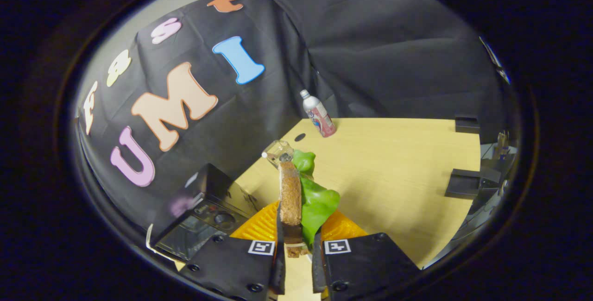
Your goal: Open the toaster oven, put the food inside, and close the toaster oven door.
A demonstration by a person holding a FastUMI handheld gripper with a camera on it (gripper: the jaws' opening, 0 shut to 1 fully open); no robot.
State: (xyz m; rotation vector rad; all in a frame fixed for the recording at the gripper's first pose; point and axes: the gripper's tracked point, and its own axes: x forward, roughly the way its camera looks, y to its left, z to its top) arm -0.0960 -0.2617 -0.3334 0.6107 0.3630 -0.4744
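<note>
A: What sat to the left of the sandwich?
B: The toaster oven (204, 217), on the worktop (394, 176).
A: And the sandwich (301, 199) itself?
B: Its bread and green lettuce stood on edge, long axis running straight away from the hand-held gripper (299, 245), which was clenched on it from both sides, above an orange plate (343, 227).
A: Beyond it?
B: A clear cup (278, 150), then a bottle (318, 115) further right.
</note>
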